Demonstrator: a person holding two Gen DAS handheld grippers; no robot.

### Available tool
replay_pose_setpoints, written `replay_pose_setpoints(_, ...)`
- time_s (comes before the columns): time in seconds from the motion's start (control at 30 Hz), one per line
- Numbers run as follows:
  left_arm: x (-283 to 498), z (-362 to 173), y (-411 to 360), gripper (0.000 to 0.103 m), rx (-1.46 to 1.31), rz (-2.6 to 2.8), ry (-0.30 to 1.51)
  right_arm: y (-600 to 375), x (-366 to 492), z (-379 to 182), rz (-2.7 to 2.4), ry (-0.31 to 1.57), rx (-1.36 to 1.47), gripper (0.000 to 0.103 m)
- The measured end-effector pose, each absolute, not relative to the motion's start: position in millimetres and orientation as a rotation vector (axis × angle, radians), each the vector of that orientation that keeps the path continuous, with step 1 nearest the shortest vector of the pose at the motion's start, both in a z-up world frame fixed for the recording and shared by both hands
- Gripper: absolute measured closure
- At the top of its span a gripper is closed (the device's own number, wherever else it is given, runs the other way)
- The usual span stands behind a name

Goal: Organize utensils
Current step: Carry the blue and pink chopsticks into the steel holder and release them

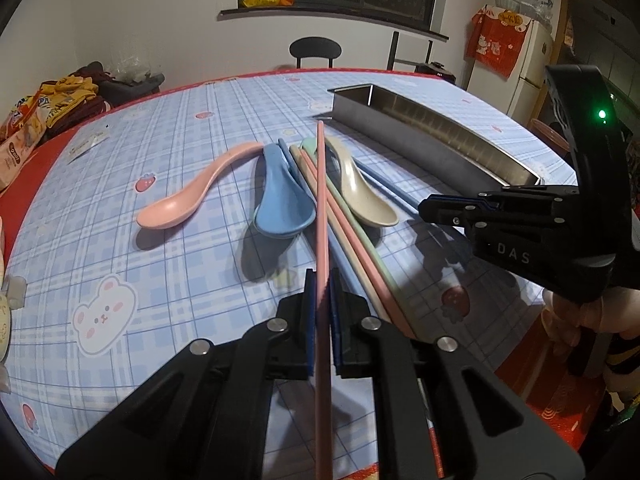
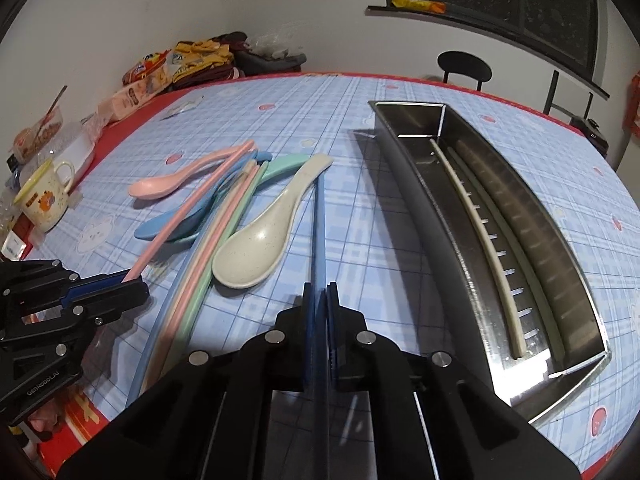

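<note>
Utensils of matte plastic, left claw clamping slim pink chopstick, right claw blue chopstick.

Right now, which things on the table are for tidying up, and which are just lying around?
For the job: pink chopstick, blue chopstick, pink spoon, blue spoon, beige spoon, steel tray.
Lying about: mug, snack packets, chair.

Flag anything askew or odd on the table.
Nothing spilled or broken. The pastel spoons and chopsticks lie in a crossed heap, blue spoon under sticks. The long steel tray holds one cream chopstick. Left tool clamps a pink chopstick, right tool a blue chopstick.
</note>
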State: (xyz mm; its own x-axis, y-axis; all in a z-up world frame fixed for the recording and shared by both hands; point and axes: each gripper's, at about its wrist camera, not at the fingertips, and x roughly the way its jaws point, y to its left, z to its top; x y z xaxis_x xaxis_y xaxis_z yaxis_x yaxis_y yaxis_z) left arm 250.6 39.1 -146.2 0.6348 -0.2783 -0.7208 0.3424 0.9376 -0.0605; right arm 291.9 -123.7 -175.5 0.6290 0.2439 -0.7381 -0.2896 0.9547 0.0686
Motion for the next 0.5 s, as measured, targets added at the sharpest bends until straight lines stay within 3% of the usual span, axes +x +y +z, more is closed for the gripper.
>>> replay_pose_setpoints(0.5,249,-143,46,0.093,0.058,-0.334,0.771,-141,282,-164,0.273,0.745,0.014,0.097)
